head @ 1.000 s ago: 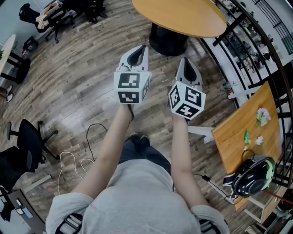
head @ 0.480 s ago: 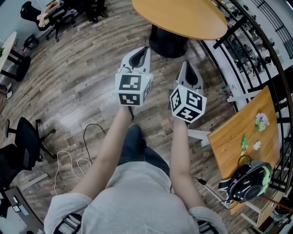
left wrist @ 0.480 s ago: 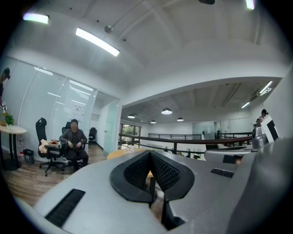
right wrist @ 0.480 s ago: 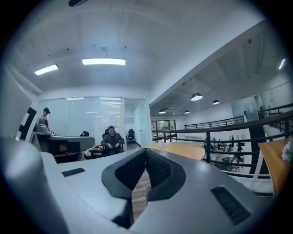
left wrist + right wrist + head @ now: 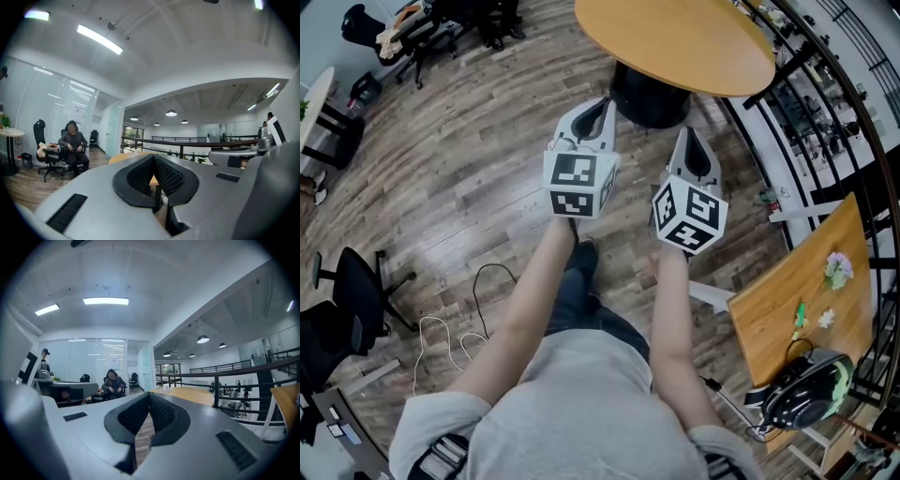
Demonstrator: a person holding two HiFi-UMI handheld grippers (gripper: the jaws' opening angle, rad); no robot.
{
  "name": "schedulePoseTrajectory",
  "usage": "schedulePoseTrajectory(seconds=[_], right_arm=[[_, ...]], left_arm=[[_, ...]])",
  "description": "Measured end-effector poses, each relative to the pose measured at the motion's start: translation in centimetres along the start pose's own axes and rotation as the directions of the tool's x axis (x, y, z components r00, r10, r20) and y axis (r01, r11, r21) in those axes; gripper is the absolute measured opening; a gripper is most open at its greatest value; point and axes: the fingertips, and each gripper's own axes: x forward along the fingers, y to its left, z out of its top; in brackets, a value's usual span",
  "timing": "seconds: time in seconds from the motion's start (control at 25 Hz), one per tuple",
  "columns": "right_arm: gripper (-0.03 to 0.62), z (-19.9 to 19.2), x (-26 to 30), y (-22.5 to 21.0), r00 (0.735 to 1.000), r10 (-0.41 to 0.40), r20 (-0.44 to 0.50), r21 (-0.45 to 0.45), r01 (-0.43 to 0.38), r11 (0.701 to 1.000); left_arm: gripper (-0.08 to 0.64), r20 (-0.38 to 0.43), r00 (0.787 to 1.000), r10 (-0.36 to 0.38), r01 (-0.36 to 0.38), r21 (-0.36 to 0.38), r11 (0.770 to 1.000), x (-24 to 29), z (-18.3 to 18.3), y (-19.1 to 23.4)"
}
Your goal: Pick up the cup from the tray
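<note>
No cup or tray shows in the head view. In the right gripper view a few small pale items (image 5: 164, 388) stand on the round wooden table (image 5: 187, 394), too small to identify. My left gripper (image 5: 605, 101) and right gripper (image 5: 687, 131) are held side by side above the wood floor, both pointing toward that table (image 5: 675, 37). The left gripper (image 5: 153, 157) has its jaws closed tip to tip with nothing between them. The right gripper (image 5: 149, 393) is shut and empty too.
The table's black base (image 5: 649, 94) stands just beyond the grippers. A dark railing (image 5: 825, 112) runs along the right. A wooden desk (image 5: 806, 281) carries a headset (image 5: 806, 386). An office chair (image 5: 352, 291) and floor cables (image 5: 450, 328) lie left. A person (image 5: 72, 147) sits far off.
The person has stepped forward. Both grippers sit slightly lower and further right in the head view, and the round table has drawn a little nearer. The jaws stay closed.
</note>
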Motion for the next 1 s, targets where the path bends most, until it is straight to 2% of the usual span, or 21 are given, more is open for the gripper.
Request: schedulePoseTrajectory(seconds=[0.64, 1.0], right_arm=[[0.005, 1.5, 13.8, 1.7, 0.999, -0.037, 0.009, 0.0, 0.037, 0.999], [0.005, 1.5, 18.0, 0.3, 0.998, -0.069, -0.004, -0.017, 0.069, 0.997]], left_arm=[[0.006, -0.01, 0.999, -0.034, 0.034, 0.001, 0.999, 11.2, 0.8, 8.5], [0.006, 0.002, 0.998, -0.066, 0.066, -0.014, 0.998, 16.1, 1.2, 9.7]])
